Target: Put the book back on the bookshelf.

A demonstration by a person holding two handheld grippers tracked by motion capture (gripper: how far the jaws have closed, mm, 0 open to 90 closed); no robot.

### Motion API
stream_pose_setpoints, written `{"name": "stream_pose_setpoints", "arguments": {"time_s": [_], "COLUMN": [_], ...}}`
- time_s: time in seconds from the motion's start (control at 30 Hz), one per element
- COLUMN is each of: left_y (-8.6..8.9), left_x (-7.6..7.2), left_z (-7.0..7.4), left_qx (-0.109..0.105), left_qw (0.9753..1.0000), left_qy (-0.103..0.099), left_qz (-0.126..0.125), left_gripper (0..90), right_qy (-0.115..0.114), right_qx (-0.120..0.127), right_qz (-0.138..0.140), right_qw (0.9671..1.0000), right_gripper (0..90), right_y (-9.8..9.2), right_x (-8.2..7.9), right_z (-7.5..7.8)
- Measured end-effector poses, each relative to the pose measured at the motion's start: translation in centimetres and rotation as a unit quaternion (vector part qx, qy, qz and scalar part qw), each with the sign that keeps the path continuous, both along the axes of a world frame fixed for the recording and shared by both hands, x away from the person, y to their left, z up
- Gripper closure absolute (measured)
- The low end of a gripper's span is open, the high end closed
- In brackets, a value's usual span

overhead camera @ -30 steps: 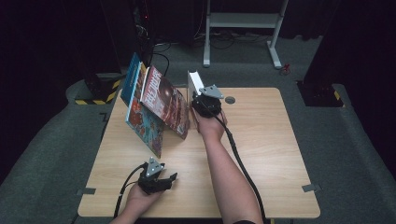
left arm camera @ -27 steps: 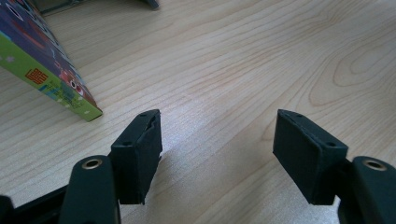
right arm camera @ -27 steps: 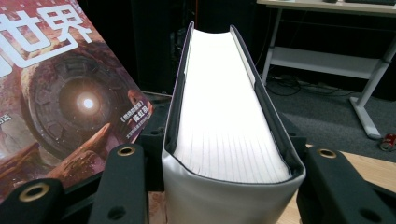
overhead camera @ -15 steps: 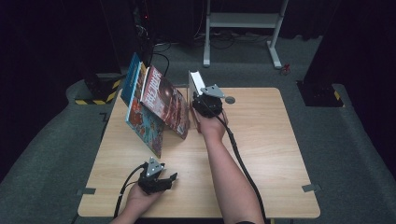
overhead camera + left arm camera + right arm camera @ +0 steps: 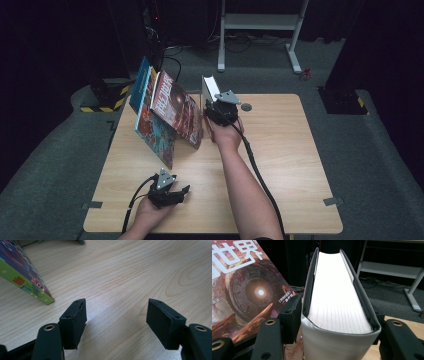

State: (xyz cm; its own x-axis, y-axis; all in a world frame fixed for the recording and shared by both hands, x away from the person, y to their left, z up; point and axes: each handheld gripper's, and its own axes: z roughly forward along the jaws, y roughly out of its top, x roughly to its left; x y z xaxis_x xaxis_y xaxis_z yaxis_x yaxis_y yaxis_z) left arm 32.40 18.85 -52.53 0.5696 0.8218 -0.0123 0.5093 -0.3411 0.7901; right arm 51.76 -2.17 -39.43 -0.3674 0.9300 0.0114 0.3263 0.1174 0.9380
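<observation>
One table (image 5: 280,165), centre of the high frame. Three leaning books (image 5: 165,112) at upper left; colourful covers. One white book (image 5: 209,90) stands upright just right of them, clamped between the jaws of my right gripper (image 5: 220,107). My left gripper (image 5: 172,192), lower left, rests open, jaws wide apart over bare wood.

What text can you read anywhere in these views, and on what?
"世界", large white letters, cut off at the frame edge: red book cover.
Small white line in brackets on the same cover: too small to read.
Orange square mark on the green-edged book: unreadable.
White book in the right gripper: none.
</observation>
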Motion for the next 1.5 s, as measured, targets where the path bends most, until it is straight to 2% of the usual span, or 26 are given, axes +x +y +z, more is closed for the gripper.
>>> {"name": "stream_pose_setpoints", "arguments": {"time_s": [0.27, 0.53, 0.8, 0.9, 1.1, 1.27, 1.5], "left_y": [0.0, 0.0, -0.1, -0.1, -0.1, -0.1, -0.1], "left_x": [0.0, 0.0, 0.0, 0.0, 0.0, 0.0, 0.0], "left_z": [0.0, 0.0, 0.0, 0.0, 0.0, 0.0, 0.0], "left_qx": [0.000, 0.001, 0.001, 0.000, 0.001, 0.002, 0.002], "left_qw": [1.0000, 1.0000, 1.0000, 1.0000, 1.0000, 1.0000, 1.0000], "left_qy": [0.000, 0.001, 0.003, 0.002, 0.002, 0.002, 0.002], "left_qz": [0.000, -0.001, -0.002, -0.001, -0.002, -0.002, -0.003], "left_gripper": [32.9, 32.8, 32.9, 32.8, 32.8, 32.8, 32.9], "right_qy": [0.004, 0.009, 0.006, 0.013, 0.013, 0.019, 0.024], "right_qx": [0.000, 0.002, 0.000, 0.002, -0.007, 0.001, -0.001], "right_qz": [0.005, 0.018, 0.024, 0.031, 0.027, 0.033, 0.033], "right_qw": [1.0000, 0.9998, 0.9997, 0.9994, 0.9995, 0.9993, 0.9992], "right_gripper": [38.6, 28.9, 24.5, 22.8, 20.8, 15.7, 9.8], "right_y": [-0.1, -0.3, -0.5, -0.6, -0.6, -0.8, -0.9], "right_x": [0.1, 0.3, 0.0, 0.1, -0.1, -0.1, -0.2], "right_z": [0.0, 0.2, 0.6, 0.7, 0.9, 1.0, 1.0]}}
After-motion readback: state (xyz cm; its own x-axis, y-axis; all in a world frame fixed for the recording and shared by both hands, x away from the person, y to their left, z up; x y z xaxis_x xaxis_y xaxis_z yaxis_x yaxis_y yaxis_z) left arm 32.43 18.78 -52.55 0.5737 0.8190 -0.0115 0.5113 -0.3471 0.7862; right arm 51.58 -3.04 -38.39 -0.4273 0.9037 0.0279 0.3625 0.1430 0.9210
